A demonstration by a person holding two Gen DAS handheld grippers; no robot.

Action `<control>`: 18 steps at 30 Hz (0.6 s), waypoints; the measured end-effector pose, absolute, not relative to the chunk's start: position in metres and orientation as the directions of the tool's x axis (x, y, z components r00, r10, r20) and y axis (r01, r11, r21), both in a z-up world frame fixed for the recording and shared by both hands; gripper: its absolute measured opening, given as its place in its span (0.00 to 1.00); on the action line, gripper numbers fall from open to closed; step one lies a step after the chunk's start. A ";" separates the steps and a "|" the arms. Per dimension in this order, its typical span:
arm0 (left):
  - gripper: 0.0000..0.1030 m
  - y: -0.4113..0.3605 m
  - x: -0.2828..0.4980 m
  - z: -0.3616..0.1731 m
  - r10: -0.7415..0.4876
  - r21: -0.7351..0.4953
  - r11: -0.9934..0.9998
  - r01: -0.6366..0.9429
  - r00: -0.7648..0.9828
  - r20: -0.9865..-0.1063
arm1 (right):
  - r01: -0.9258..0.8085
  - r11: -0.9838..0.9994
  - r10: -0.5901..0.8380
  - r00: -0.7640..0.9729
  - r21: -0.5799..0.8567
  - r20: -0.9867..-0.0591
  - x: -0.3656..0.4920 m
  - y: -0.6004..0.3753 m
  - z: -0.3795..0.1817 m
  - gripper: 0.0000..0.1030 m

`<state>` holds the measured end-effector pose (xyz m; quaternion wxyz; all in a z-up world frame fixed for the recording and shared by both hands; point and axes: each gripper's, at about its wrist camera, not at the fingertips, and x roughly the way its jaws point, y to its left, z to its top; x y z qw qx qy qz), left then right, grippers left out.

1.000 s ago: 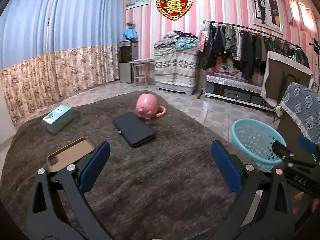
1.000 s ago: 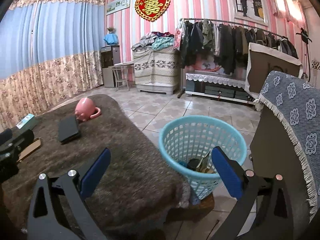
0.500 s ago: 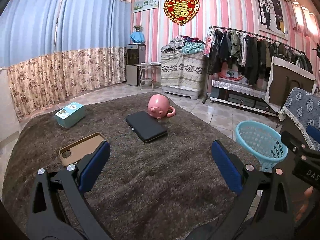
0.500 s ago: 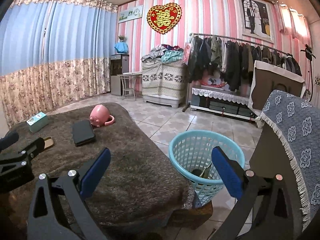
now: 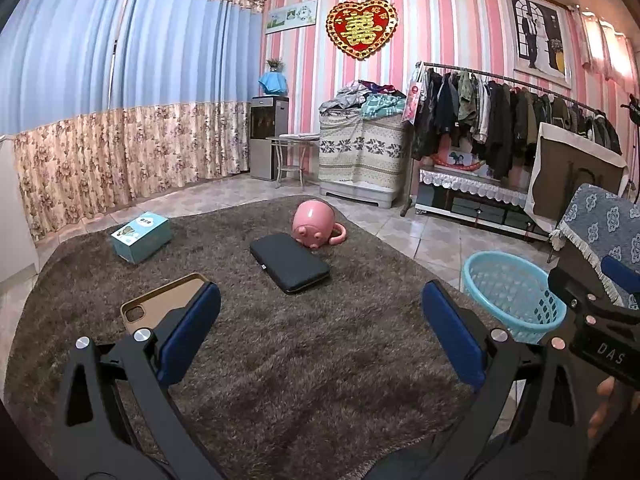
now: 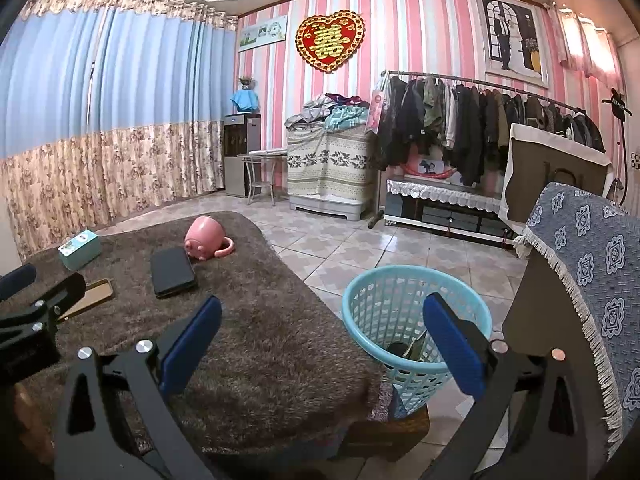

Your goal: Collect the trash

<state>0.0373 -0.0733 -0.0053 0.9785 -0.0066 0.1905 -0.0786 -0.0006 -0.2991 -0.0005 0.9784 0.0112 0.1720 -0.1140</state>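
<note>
A light blue mesh basket [image 6: 416, 312] stands on the floor at the right end of the brown shaggy table [image 6: 260, 340], with dark trash in its bottom [image 6: 404, 350]. The basket also shows in the left wrist view [image 5: 510, 292]. My left gripper [image 5: 320, 332] is open and empty above the table. My right gripper [image 6: 320, 336] is open and empty, over the table's right end beside the basket. On the table lie a pink pig mug [image 5: 316, 224] on its side, a black case [image 5: 290, 262], a teal box [image 5: 142, 236] and a phone case [image 5: 168, 300].
A chair draped in blue patterned cloth [image 6: 592, 280] stands right of the basket. A clothes rack [image 6: 480, 128], a covered cabinet [image 6: 328, 168] and a water dispenser [image 6: 240, 152] line the far wall. Tiled floor [image 6: 360, 240] lies between.
Both grippers have risen and pulled back from the table, so the objects and basket look smaller and lower. Both stay open and empty.
</note>
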 end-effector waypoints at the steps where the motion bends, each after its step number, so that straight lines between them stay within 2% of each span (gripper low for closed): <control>1: 0.95 -0.073 0.037 -0.005 -0.156 -0.041 0.988 0.152 0.915 -0.373 | 0.227 0.974 -0.219 0.915 -0.016 -0.338 -0.001 -0.299 0.000 0.96; 18: 0.95 -0.075 0.033 -0.007 -0.175 -0.034 0.984 0.175 0.910 -0.376 | 0.231 0.973 -0.222 0.913 -0.015 -0.343 -0.002 -0.302 -0.001 0.96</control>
